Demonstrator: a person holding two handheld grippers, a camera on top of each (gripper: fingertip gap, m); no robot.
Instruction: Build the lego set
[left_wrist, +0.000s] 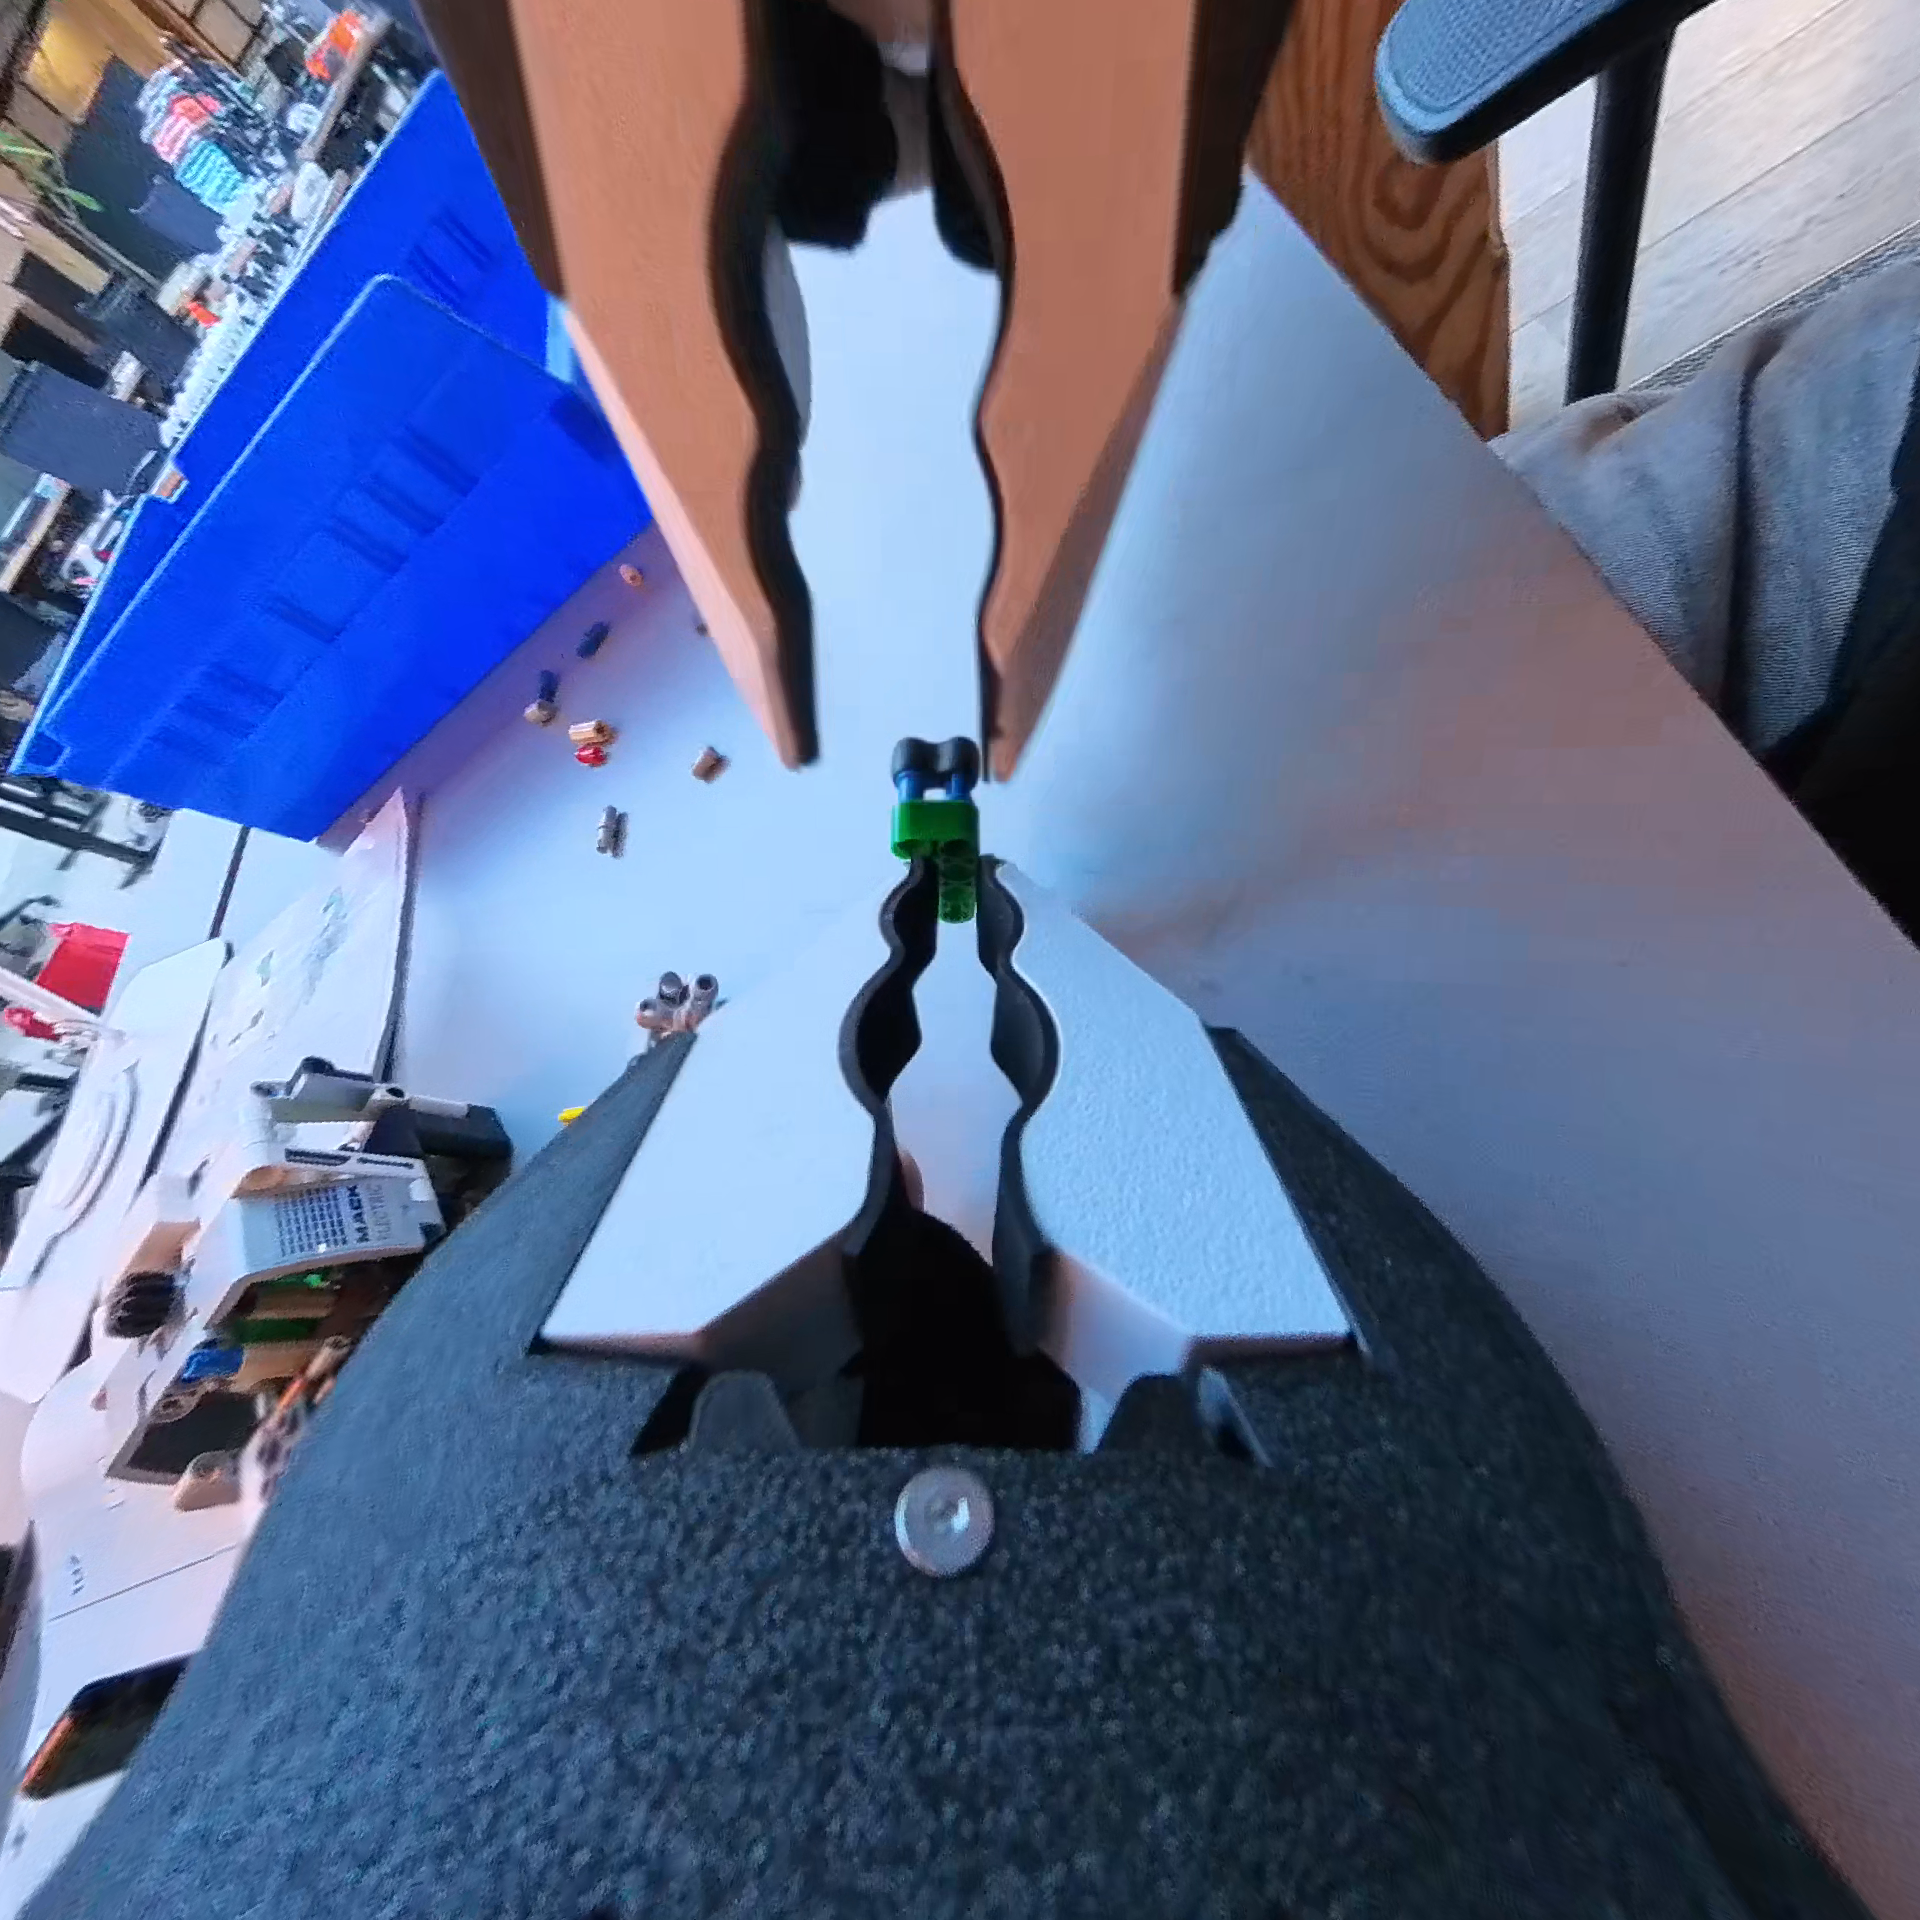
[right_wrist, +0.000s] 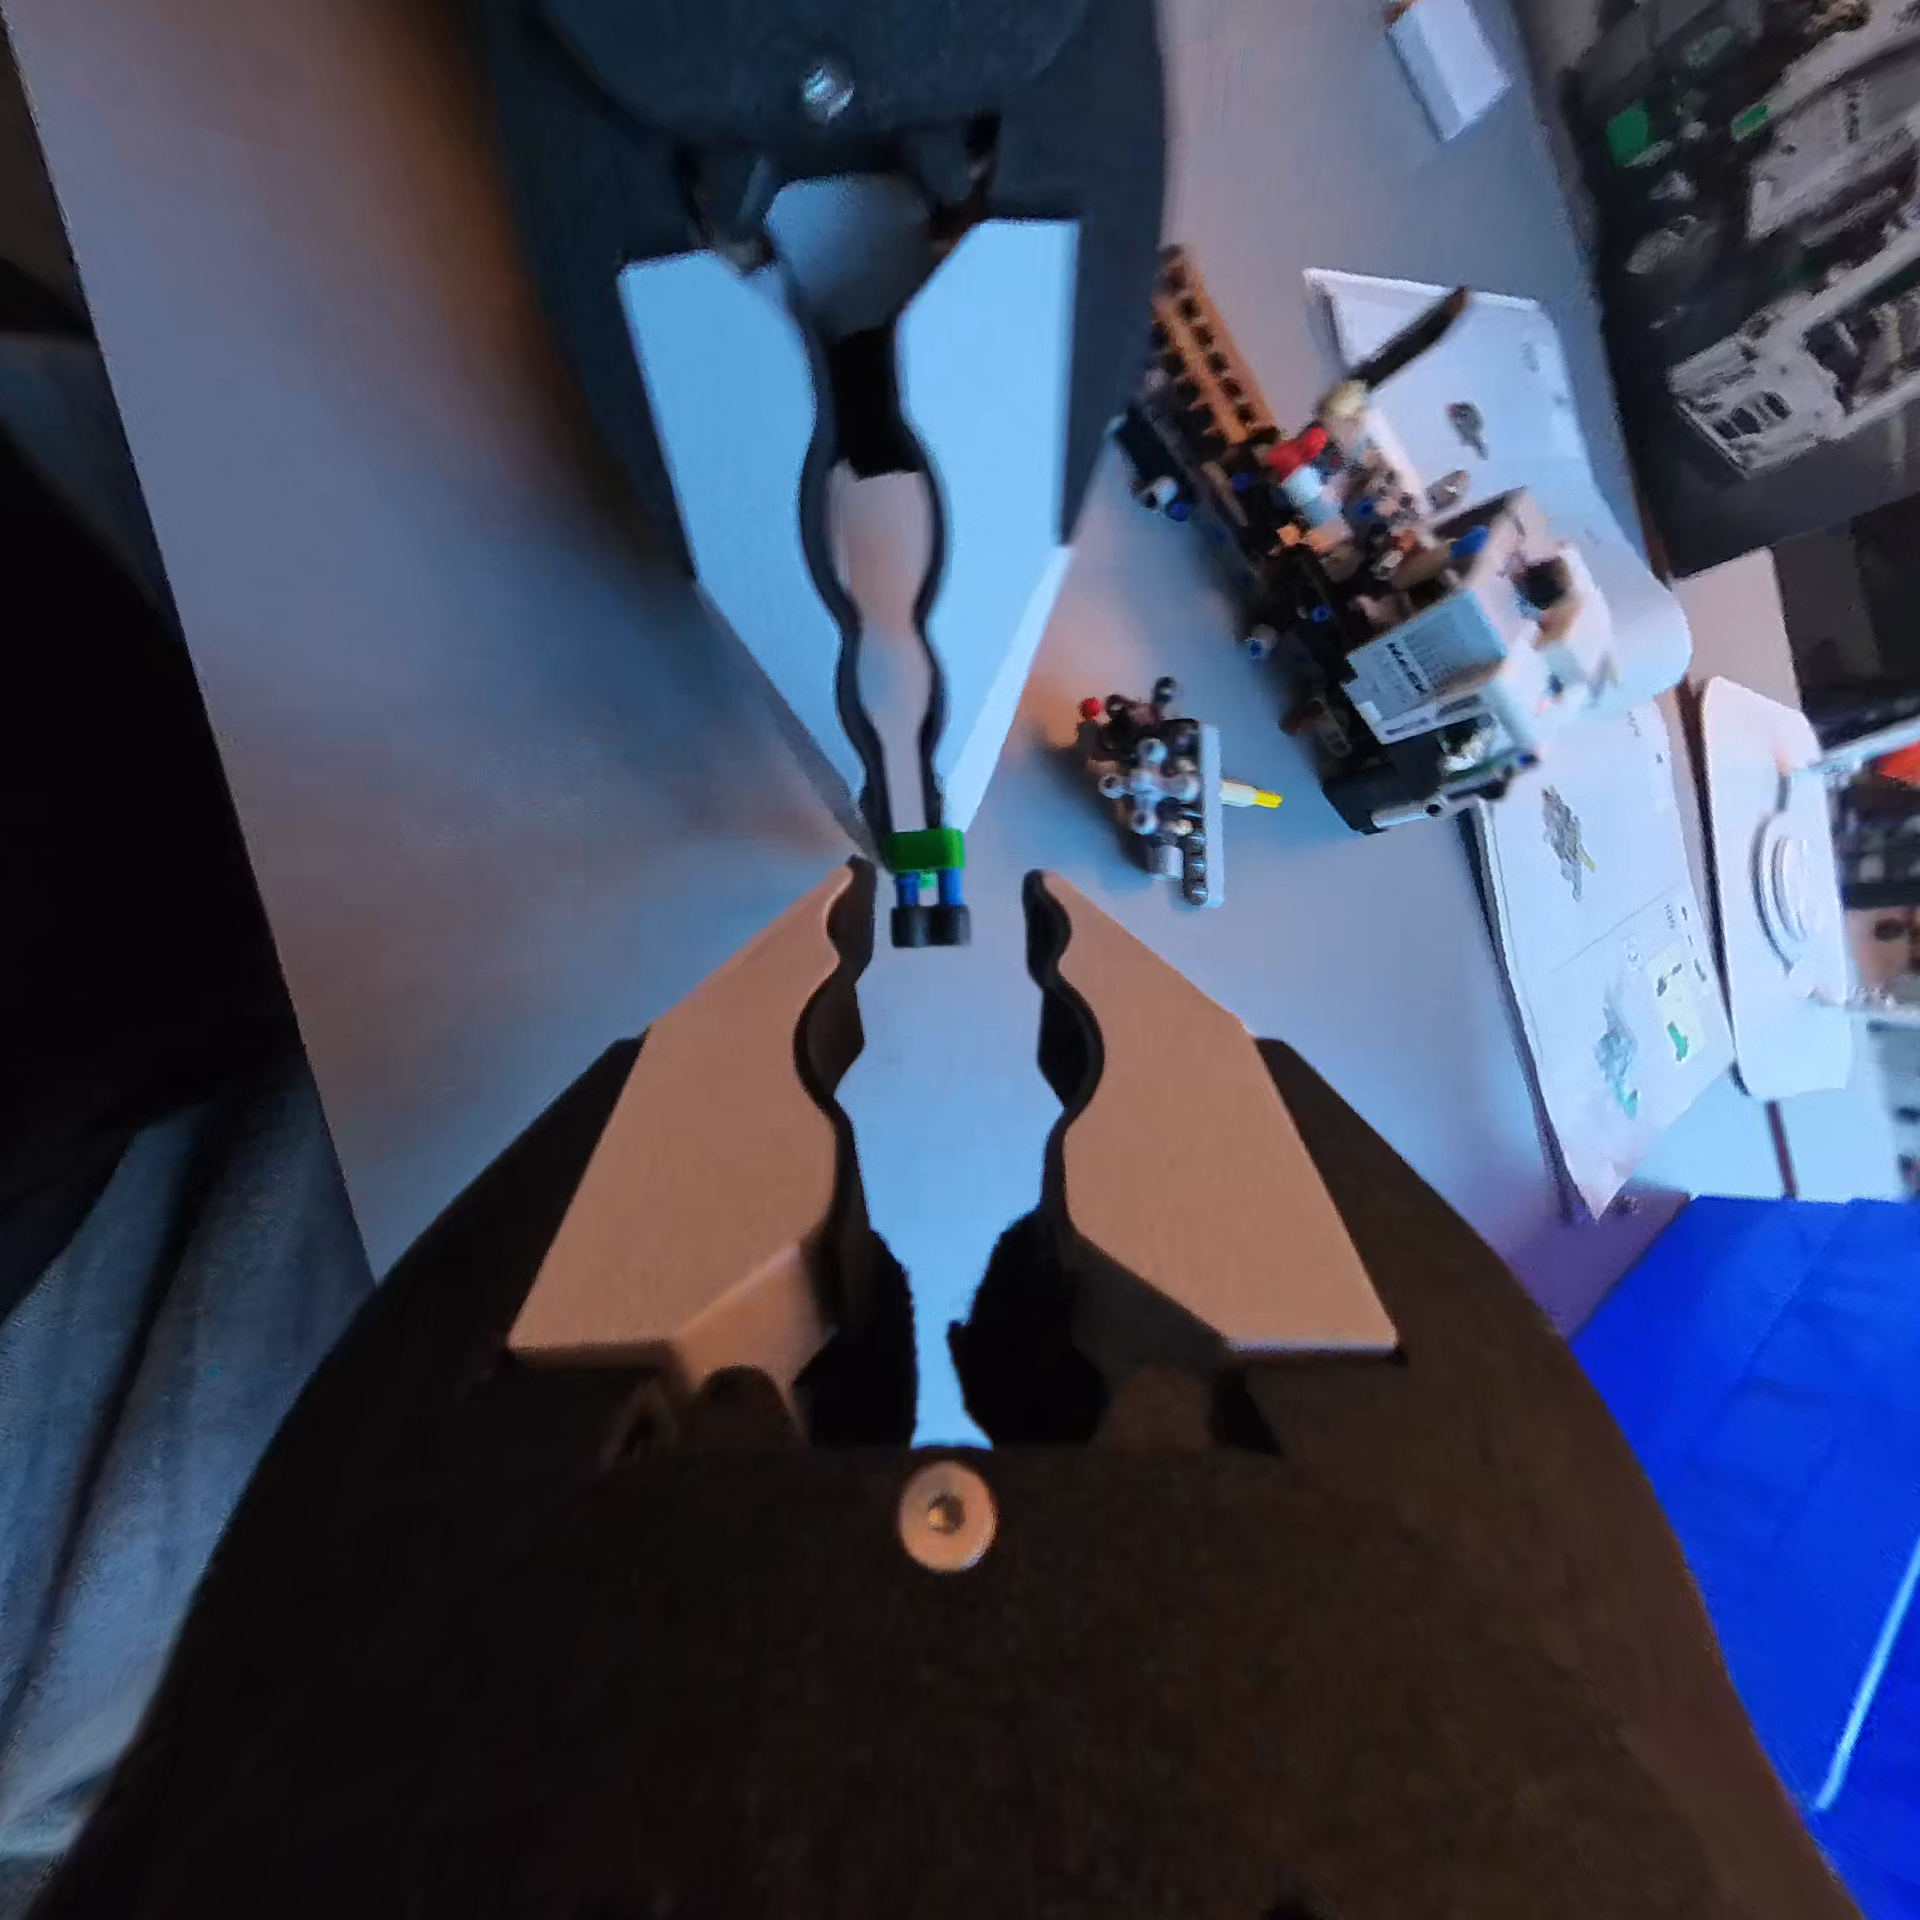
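The white left gripper (left_wrist: 951, 883) pinches a green piece (left_wrist: 938, 836) at its tips, blue pins and a black connector (left_wrist: 935, 755) jutting from it. Facing it, the brown right gripper (right_wrist: 940, 883) stands spread around that black end. A half-built model (right_wrist: 1423, 623) sits on the white table (right_wrist: 1299, 935) nearby.

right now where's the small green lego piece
The green lego piece is pinched at the left gripper tips, mid-frame in both wrist views, with the open right gripper just short of its black end.

Opposed close wrist views, seemingly sharing the green piece (left_wrist: 935, 831)
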